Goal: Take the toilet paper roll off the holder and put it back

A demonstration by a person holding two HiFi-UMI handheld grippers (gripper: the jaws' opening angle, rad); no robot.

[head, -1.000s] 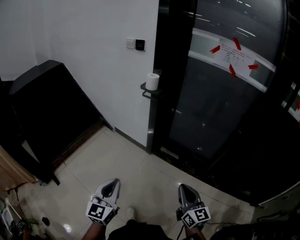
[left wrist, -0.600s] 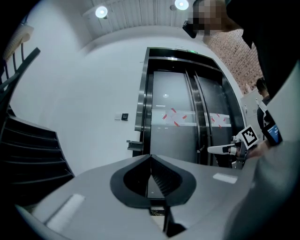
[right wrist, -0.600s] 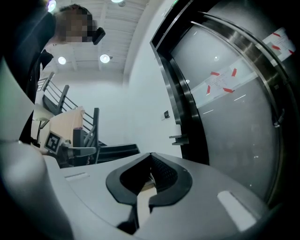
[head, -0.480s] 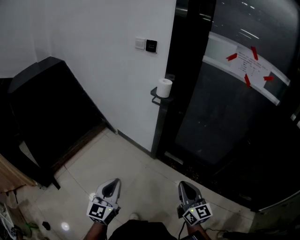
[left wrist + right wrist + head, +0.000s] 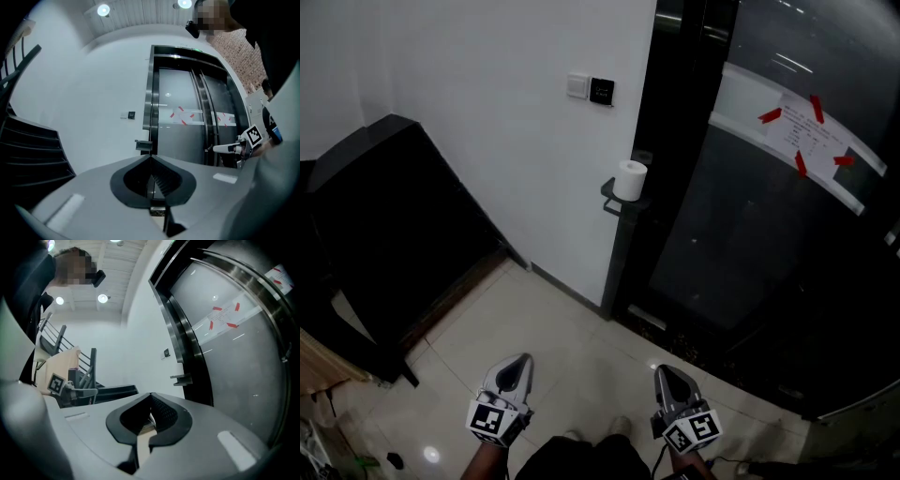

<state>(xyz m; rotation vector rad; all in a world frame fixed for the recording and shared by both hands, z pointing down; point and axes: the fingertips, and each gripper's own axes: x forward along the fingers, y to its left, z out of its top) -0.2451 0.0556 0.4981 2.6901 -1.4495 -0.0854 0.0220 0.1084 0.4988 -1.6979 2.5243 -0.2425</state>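
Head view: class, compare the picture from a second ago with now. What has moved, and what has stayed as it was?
The view has shifted: the white toilet paper roll and its black wall-mounted holder now sit further right and lower in the picture. Nothing was gripped or released. The roll still stands on the holder; the left tongs and right tongs stay shut, empty and low in the picture.

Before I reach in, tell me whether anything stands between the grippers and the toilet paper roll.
Nothing visible does. The toilet paper roll stands on the holder beside the dark door frame. Only bare floor lies between it and the left gripper and right gripper, both shut and empty.
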